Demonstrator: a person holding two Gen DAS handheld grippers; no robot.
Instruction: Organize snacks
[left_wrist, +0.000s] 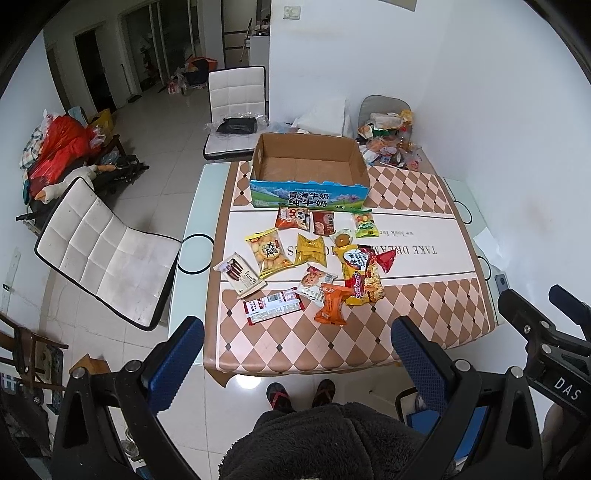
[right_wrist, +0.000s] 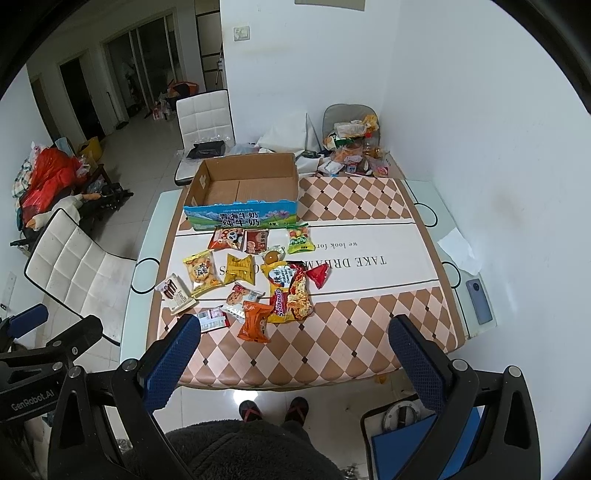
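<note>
The left tongs (left_wrist: 297, 354) are held spread wide, with nothing between the blue pads, above the near edge of the worktop (left_wrist: 406, 325). The right tongs (right_wrist: 295, 350) are likewise spread wide and empty, held at the same near edge. Both are kept well clear of the snacks. An open cardboard box (left_wrist: 309, 168) with a blue printed front is set at the far side of the worktop, and no snack is seen inside it. The snacks are scattered on the patterned cloth just in front of the box. A panda-print packet (left_wrist: 291, 218), a brown packet (left_wrist: 324, 223) and a green candy bag (left_wrist: 364, 223) are lined up nearest the box. A yellow biscuit bag (left_wrist: 266, 252) and a yellow wrapper (left_wrist: 310, 250) are placed behind them. A wafer box (left_wrist: 240, 275) is positioned at the left of the group, and a red triangular packet (left_wrist: 386, 258) at the right. A large noodle bag (left_wrist: 360, 275) is laid beside an orange packet (left_wrist: 332, 303), with a cookie packet (left_wrist: 314, 284) and a flat red-and-white bar (left_wrist: 273, 305) close by. A phone (right_wrist: 478, 300) is placed at the right edge of the worktop.
</note>
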